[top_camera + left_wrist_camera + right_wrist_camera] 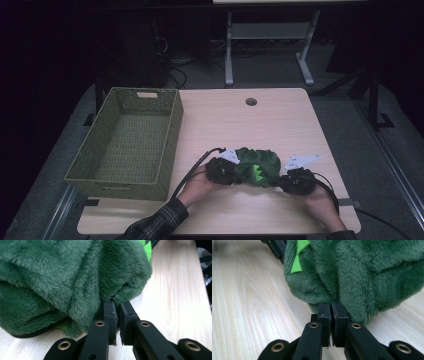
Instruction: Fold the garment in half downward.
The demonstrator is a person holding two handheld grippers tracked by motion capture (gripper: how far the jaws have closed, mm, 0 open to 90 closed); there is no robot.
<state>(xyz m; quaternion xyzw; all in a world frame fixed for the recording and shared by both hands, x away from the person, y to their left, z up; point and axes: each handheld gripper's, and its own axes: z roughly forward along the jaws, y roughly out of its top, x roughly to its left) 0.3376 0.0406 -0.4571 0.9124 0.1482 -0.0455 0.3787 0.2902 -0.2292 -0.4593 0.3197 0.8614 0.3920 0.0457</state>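
The green plush cloth (257, 167) lies bunched near the front edge of the table (270, 120), between both hands. The left tongs (116, 305) and right tongs (331, 307) are each clamped on a fold of it. The gripper views show fluorescent green trim. Bare tabletop extends beyond. Farther left, the woven basket (172, 142) stands empty.

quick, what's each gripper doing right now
left gripper: closed on an edge of the dark green fleece garment
right gripper: closed on that garment too
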